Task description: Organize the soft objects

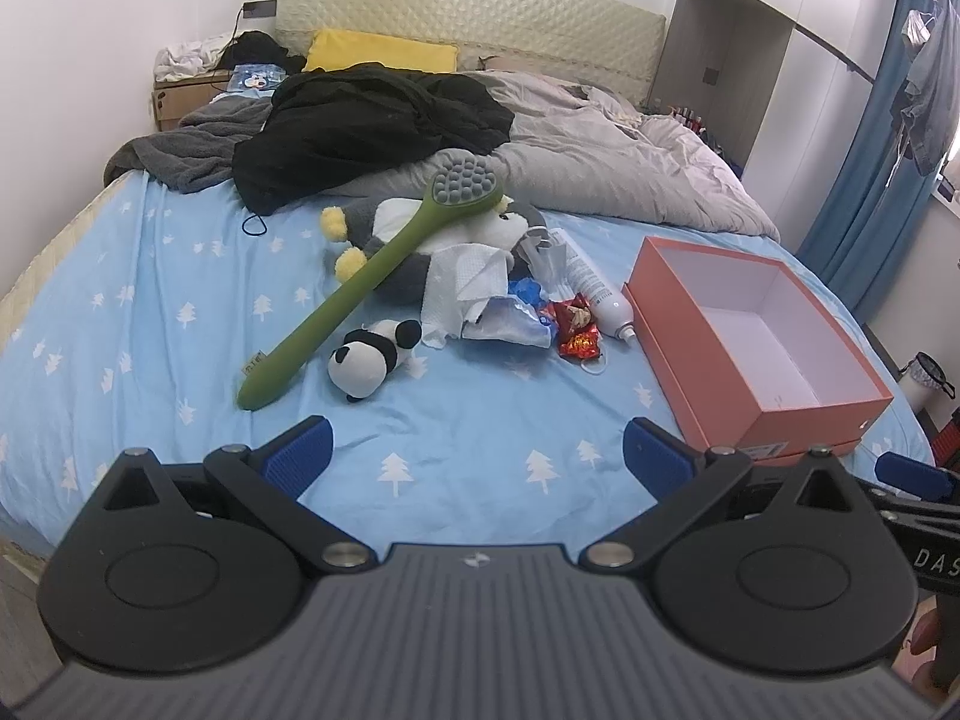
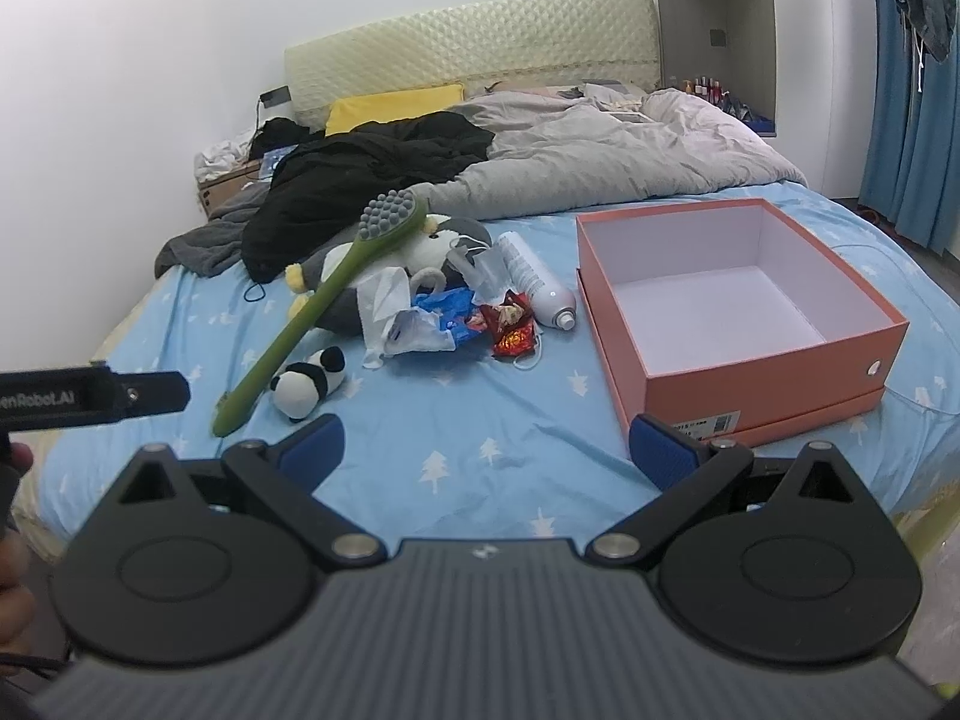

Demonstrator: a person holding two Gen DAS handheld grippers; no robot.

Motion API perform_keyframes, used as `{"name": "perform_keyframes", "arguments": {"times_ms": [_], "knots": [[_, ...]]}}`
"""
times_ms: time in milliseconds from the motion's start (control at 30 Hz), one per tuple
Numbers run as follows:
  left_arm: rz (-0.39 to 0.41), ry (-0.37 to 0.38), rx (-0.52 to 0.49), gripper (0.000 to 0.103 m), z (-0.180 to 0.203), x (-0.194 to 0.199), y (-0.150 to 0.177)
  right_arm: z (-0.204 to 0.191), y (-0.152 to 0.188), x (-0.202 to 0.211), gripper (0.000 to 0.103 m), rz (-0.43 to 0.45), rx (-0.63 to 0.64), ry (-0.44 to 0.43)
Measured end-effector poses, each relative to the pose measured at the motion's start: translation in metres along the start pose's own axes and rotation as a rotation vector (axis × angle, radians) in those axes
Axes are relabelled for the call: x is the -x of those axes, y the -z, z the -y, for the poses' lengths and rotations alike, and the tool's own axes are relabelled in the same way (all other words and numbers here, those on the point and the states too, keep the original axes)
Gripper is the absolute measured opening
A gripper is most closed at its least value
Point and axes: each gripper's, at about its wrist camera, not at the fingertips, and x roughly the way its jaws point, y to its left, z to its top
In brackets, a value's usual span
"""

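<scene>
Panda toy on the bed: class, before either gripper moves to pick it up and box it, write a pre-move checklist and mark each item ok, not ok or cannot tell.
1. Left gripper open and empty: ok.
2. Right gripper open and empty: ok.
3. Panda toy lying free, nothing on top of it: ok.
4. Green brush clear of the panda: ok, a gap shows between them in both views.
5. Orange box open and empty inside: ok.
6. Panda soft enough to squeeze safely: cannot tell.
</scene>
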Motion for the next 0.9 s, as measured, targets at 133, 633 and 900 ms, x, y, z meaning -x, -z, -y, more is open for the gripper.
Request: {"name": "perform_keyframes", "arguments": {"times_ms": [133, 633, 900], "knots": [[0.006, -0.005, -0.007, 0.103, 0.0003, 0.0011, 0.0003, 0.0006, 0.0008, -0.0014, 0.103, -0.001, -0.003, 0.004], [0.021, -0.009, -0.018, 0.103, 0.0005, 0.0091, -0.0009, -0.0043, 0.0007, -0.0019, 0.103, 0.002, 0.008, 0.002], [0.018, -0.013, -0.024, 0.103, -0.0004, 0.0086, -0.0005, -0.0051, -0.0007, -0.0035, 0.103, -0.002, -0.001, -0.006]]}}
